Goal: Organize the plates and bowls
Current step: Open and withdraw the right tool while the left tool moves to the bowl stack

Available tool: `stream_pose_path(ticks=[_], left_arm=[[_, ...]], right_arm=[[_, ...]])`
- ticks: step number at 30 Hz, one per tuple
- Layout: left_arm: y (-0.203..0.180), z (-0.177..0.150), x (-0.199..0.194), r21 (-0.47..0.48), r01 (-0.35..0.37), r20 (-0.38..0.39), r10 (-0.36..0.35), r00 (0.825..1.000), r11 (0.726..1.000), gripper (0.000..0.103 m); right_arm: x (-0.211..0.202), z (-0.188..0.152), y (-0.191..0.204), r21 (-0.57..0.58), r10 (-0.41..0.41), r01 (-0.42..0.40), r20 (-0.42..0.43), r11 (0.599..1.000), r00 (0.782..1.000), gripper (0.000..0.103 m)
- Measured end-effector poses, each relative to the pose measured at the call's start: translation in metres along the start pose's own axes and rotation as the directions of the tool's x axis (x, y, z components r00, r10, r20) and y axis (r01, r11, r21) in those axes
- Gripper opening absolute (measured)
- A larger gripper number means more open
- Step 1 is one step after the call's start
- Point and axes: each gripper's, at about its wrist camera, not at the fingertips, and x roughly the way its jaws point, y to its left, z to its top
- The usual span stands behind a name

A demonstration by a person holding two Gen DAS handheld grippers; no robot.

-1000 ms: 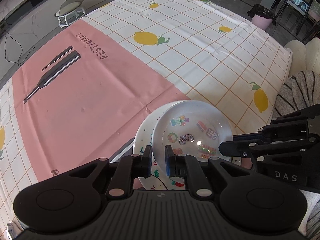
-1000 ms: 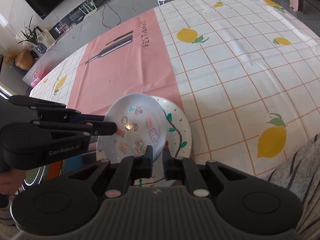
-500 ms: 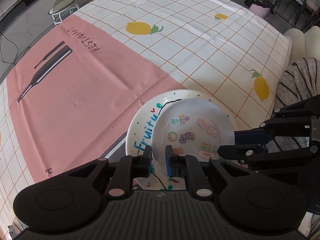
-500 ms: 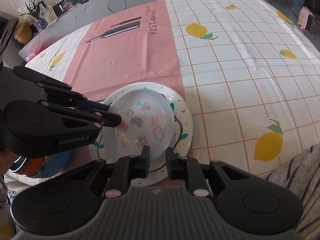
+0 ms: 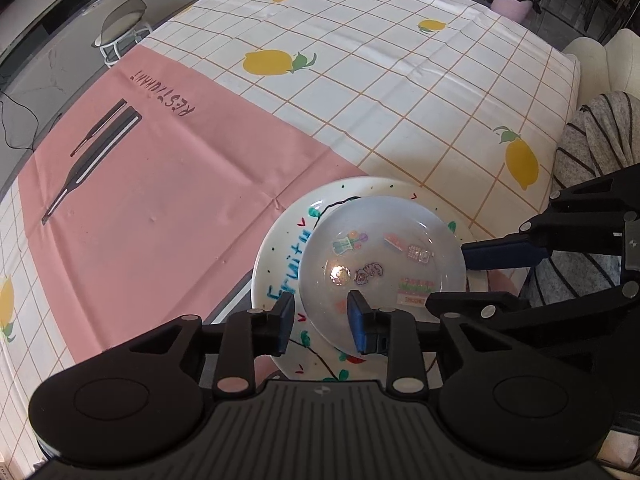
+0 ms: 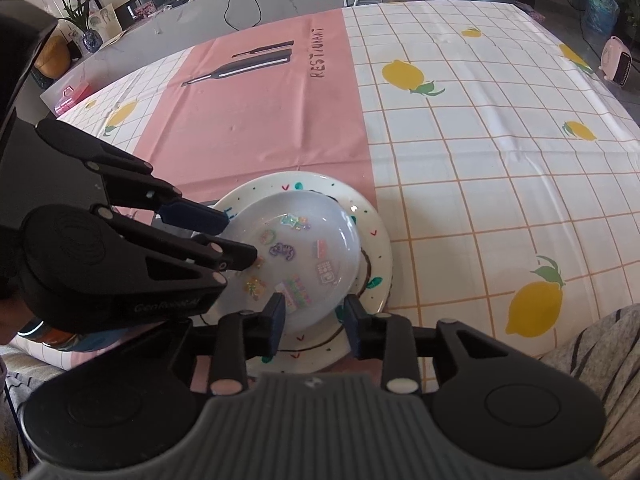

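Observation:
A small pale plate with stickers (image 5: 384, 264) lies on a larger white plate lettered "Fruit" (image 5: 280, 264) at the near edge of the table. Both also show in the right wrist view, the small plate (image 6: 304, 252) on the large plate (image 6: 376, 248). My left gripper (image 5: 322, 322) is open, its fingers on either side of the small plate's near rim. My right gripper (image 6: 314, 320) is open too, its fingers astride the small plate's rim from the other side. Neither grips the plate.
The tablecloth has a pink panel (image 5: 160, 184) and a white lemon-print grid (image 5: 400, 92). A grey striped cushion (image 5: 592, 148) lies at the right table edge. An orange and blue object (image 6: 48, 336) sits at the left edge, mostly hidden.
Both grippers were shut on the small plate's rim and carried it down onto the large plate. Now both have opened and the small plate rests there.

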Motion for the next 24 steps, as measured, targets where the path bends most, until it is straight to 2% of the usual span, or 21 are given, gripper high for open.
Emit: stream_pose_path(ticks=[2,3,4,7,9,11,12,17,20,22,24], left_arm=[[0.003,0.001,-0.001,-0.023,-0.009,0.006,0.009,1.0,1.0,0.044],[0.006,0.002,-0.003,-0.04,-0.005,0.016,0.006,1.0,0.999,0.053],[0.008,0.002,-0.006,-0.053,-0.01,0.028,0.012,1.0,0.999,0.054],[0.012,0.003,-0.018,-0.075,-0.01,0.073,0.015,0.997,0.997,0.06],[0.012,0.003,-0.029,-0.088,0.005,0.113,0.005,0.994,0.996,0.065],[0.011,0.003,-0.041,-0.1,0.002,0.146,0.013,0.989,0.995,0.066],[0.011,0.002,-0.047,-0.104,-0.004,0.16,0.021,0.987,0.995,0.066],[0.019,-0.008,-0.091,-0.207,-0.065,0.225,0.113,0.968,0.976,0.067],[0.025,-0.022,-0.119,-0.289,-0.204,0.223,0.273,0.936,0.935,0.073],[0.032,-0.043,-0.134,-0.369,-0.308,0.198,0.398,0.896,0.877,0.077],[0.04,-0.065,-0.138,-0.446,-0.347,0.146,0.449,0.881,0.825,0.078]], right_arm=[[0.0,0.001,0.0,0.003,-0.009,0.009,0.004,1.0,1.0,0.033],[0.0,0.001,-0.001,0.006,-0.014,0.014,0.007,1.0,1.0,0.04],[-0.001,0.001,-0.001,0.013,-0.01,0.01,0.012,1.0,1.0,0.056],[-0.007,0.002,-0.002,0.022,-0.004,0.003,0.046,1.0,0.999,0.069],[-0.009,0.002,-0.002,0.022,0.005,-0.007,0.054,1.0,0.998,0.075],[-0.01,0.002,-0.001,0.021,0.005,-0.006,0.058,1.0,0.998,0.077],[-0.011,0.002,-0.001,0.022,0.0,-0.002,0.063,1.0,0.998,0.082],[-0.024,0.008,-0.005,0.071,0.02,-0.029,0.121,0.997,0.992,0.088],[-0.033,0.017,-0.005,0.125,0.095,-0.116,0.16,0.985,0.982,0.088],[-0.037,0.023,0.001,0.14,0.155,-0.182,0.187,0.973,0.97,0.083],[-0.037,0.028,0.011,0.14,0.216,-0.244,0.189,0.96,0.958,0.08]])
